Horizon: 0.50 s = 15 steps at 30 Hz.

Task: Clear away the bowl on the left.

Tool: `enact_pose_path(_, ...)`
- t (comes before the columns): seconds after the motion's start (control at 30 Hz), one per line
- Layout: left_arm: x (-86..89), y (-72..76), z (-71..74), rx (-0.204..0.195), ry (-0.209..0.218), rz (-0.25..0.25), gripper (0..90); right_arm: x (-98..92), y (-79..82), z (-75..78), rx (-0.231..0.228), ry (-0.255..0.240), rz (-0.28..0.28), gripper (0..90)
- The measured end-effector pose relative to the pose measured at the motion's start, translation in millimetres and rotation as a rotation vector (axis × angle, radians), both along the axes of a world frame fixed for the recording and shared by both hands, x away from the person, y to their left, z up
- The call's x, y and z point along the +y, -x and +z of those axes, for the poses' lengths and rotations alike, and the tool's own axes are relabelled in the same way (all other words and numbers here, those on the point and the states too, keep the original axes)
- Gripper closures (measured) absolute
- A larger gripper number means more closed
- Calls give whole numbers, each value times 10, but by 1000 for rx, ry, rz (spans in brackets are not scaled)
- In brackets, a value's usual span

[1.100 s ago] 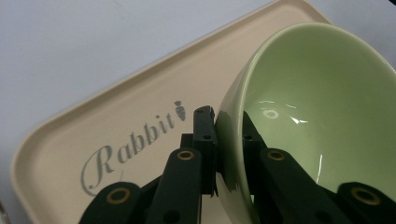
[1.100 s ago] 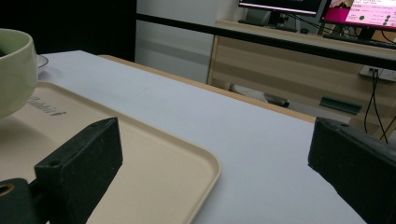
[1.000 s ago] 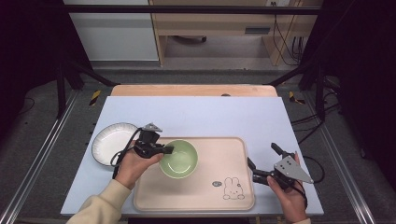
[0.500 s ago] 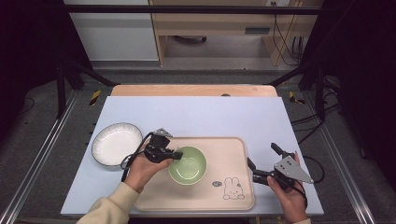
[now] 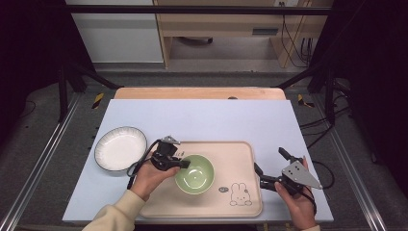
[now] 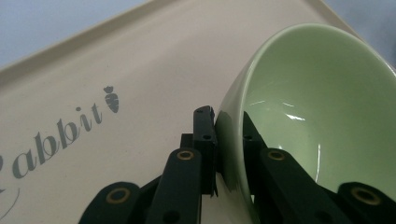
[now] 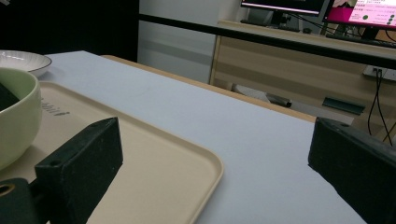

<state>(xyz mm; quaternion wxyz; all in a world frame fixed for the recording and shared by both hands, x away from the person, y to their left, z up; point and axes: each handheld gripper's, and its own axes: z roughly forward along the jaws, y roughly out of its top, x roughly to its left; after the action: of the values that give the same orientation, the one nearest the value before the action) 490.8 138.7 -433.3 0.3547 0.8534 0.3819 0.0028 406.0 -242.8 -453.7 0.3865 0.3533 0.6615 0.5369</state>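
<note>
1. High view: left gripper (image 5: 185,164) had its jaws clamped on the near-left rim of the green bowl (image 5: 195,174), which sat mid-tray (image 5: 240,154), near the counter's (image 5: 202,115) front edge. White plate (image 5: 120,148) lay off the tray's left side. Right gripper (image 5: 270,167) hovered at the tray's right edge, jaws wide, holding nothing.
2. Left gripper view: jaws pinched the bowl's (image 6: 317,107) wall, one inside, one outside.
3. Right gripper view: jaws spread wide over the tray's (image 7: 187,172) corner.

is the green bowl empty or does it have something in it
Empty. The green bowl shows a bare glossy inside in the high view and the left gripper view, while the left tool clamps its rim over the tray.
</note>
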Motion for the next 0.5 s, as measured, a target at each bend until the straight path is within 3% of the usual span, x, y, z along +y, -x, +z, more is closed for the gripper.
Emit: enact_pose_path(0.5, -3, -3, -52, 12, 2, 2, 827, -4, 0, 2, -1, 1, 1, 31)
